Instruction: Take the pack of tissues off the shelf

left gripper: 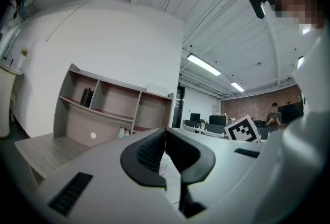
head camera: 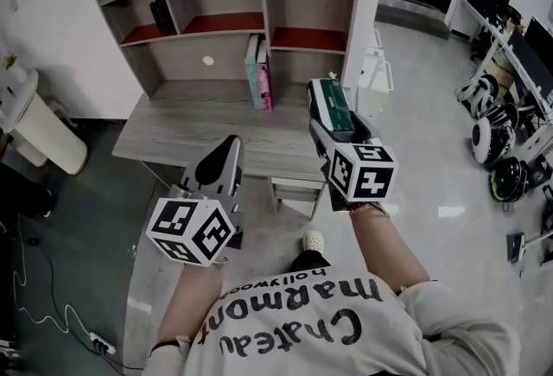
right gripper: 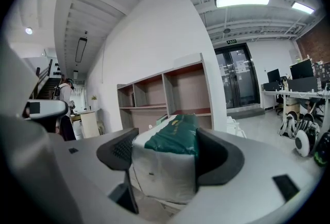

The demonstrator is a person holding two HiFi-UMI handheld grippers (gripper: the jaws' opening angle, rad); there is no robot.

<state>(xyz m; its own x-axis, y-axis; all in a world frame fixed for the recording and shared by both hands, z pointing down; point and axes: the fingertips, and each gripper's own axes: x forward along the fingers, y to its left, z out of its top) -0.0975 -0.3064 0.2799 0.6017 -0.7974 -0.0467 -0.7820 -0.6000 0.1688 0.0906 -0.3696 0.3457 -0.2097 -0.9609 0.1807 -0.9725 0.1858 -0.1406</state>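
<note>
The pack of tissues (head camera: 332, 105), white with a dark green top (right gripper: 172, 138), sits between the jaws of my right gripper (head camera: 331, 118), which is shut on it. It hangs in the air off the desk's front right corner, away from the shelf (head camera: 233, 20). My left gripper (head camera: 226, 160) is shut and empty, its black pads (left gripper: 149, 153) touching, held over the desk's front edge. In the left gripper view the shelf (left gripper: 111, 109) stands ahead on the left.
A grey wooden desk (head camera: 190, 128) carries the shelf unit. Two upright books (head camera: 258, 72) stand under the shelf's middle bay and a dark object (head camera: 162, 15) is in its top left bay. A white bin (head camera: 39, 128) stands left; wheeled machines (head camera: 497, 137) sit right.
</note>
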